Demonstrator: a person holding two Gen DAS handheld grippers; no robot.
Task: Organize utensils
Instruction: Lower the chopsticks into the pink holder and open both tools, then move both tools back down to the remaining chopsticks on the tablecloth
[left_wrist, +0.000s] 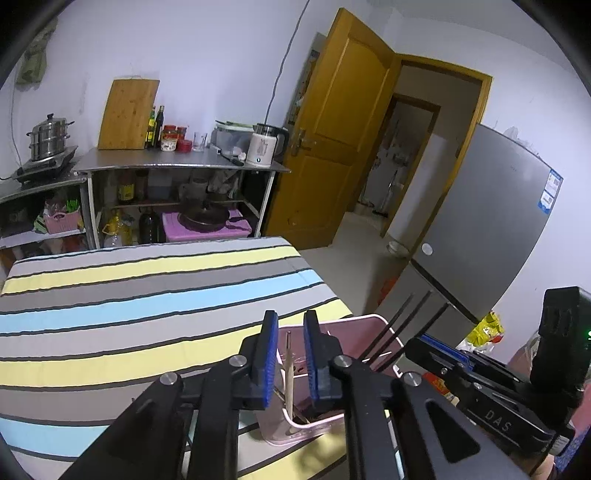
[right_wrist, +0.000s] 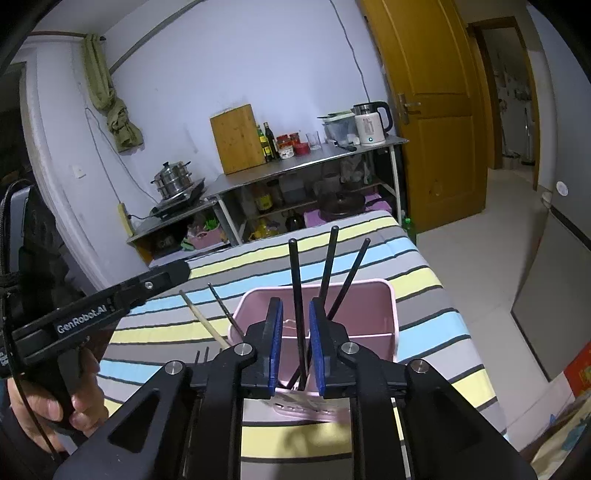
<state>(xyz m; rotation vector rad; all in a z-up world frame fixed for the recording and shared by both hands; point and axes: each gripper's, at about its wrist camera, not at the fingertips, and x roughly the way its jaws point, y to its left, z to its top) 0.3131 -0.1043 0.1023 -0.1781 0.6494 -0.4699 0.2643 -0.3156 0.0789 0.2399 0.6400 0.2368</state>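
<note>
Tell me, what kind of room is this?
Probably a small home kitchen: a steamer pot sits on a cooktop, a kettle and a cutting board stand on a metal shelf, and a fridge stands nearby.

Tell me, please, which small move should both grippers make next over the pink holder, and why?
Probably lift both straight up. The wooden chopstick stands in the pink holder between the left gripper's parted pads, and a black chopstick stands free between the right gripper's, so both look released.

Each wrist camera looks forward and downward along its own tongs, close above the pink basket (left_wrist: 364, 332) (right_wrist: 369, 295); both share the striped bed (left_wrist: 147, 295) (right_wrist: 424, 295), steel shelf (left_wrist: 177, 162) (right_wrist: 306, 158) and door (left_wrist: 332, 122) (right_wrist: 436, 110).
</note>
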